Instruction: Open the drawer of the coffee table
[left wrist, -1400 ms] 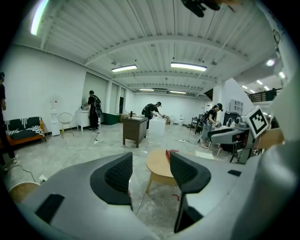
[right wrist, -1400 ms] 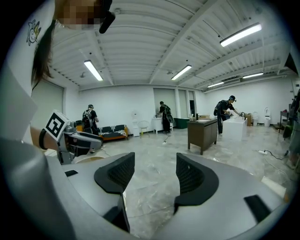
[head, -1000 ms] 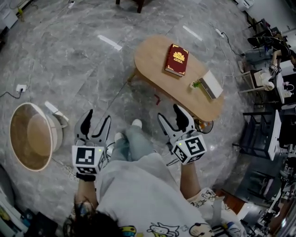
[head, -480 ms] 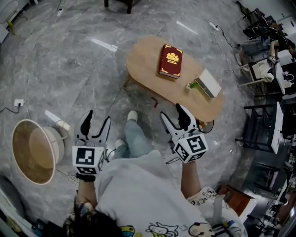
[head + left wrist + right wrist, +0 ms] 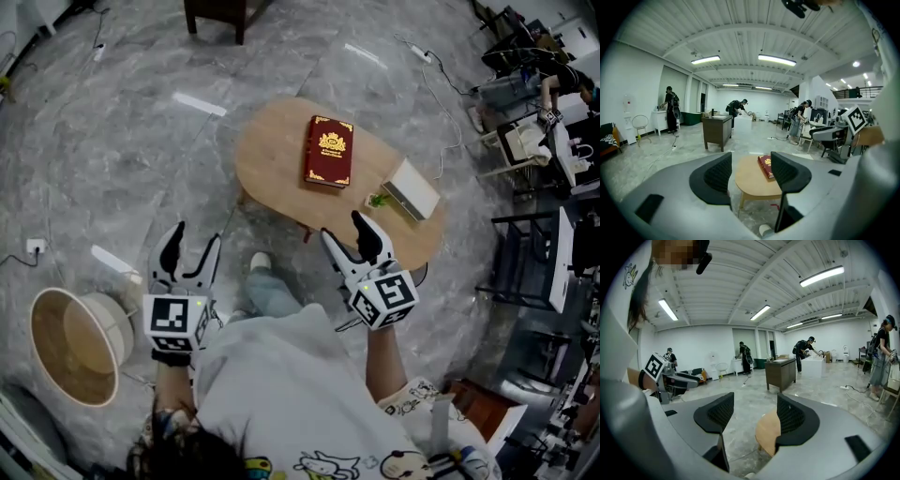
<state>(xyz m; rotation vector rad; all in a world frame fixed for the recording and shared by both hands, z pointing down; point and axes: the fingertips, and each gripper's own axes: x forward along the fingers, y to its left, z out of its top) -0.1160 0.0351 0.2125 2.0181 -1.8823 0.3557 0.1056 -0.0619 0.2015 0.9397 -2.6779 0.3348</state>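
Observation:
An oval wooden coffee table (image 5: 272, 155) stands on the grey floor ahead of me. A red book (image 5: 328, 150), a white box (image 5: 412, 190) and a small green plant (image 5: 377, 200) lie on its top. No drawer shows in any view. My left gripper (image 5: 194, 239) hangs open over bare floor, left of the table. In the left gripper view the table (image 5: 752, 180) and book (image 5: 765, 166) sit between the open jaws, still far off. My right gripper (image 5: 344, 228) is open at the table's near edge. The table's end (image 5: 768, 430) shows between its jaws.
A round wooden tub (image 5: 80, 342) stands on the floor at the left. A dark cabinet (image 5: 214, 14) is behind the table. Desks, chairs and cables (image 5: 534, 141) crowd the right side. My own shoe (image 5: 260, 261) is near the table. People stand far off (image 5: 670, 110).
The table has shifted left and lower in the head view and stands nearer the right gripper's tips. The tub has slid toward the lower left. Both grippers have stayed open.

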